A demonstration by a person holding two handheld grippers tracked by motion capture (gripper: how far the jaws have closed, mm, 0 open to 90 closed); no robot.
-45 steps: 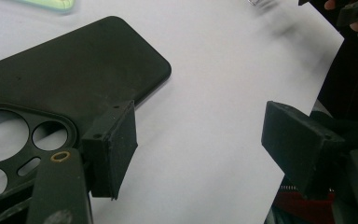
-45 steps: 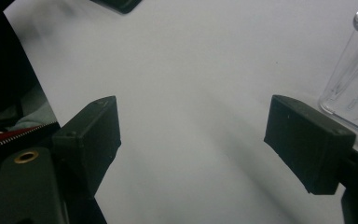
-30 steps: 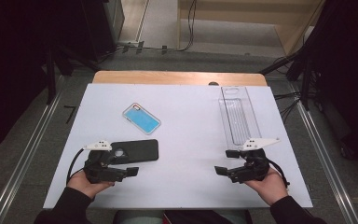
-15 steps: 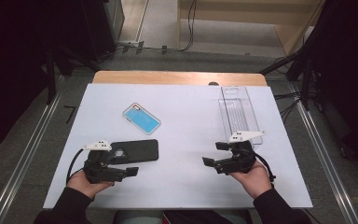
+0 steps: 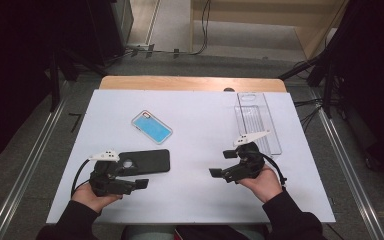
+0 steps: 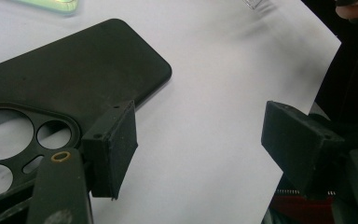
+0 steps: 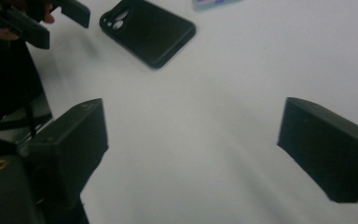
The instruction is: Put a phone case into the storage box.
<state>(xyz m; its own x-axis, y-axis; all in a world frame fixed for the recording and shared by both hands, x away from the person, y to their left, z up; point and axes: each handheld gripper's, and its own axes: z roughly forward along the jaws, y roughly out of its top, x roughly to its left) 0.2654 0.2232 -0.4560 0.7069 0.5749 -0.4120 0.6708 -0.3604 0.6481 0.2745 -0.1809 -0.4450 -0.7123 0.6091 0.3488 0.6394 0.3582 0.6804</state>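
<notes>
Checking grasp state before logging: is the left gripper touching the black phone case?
Cannot tell. In the left gripper view, one open jaw of the left gripper overlaps the black phone case edge, but whether it rests on it or hovers above is unclear.

My white table (image 5: 200, 130) carries three things: a black phone case (image 5: 145, 161) lying near left, a blue phone case (image 5: 152, 127) farther back, and a clear plastic tray (image 5: 257, 121) at far right.

Two phone cases: black (image 5: 144, 161), blue (image 5: 152, 127); one clear tray (image 5: 258, 120).
</notes>
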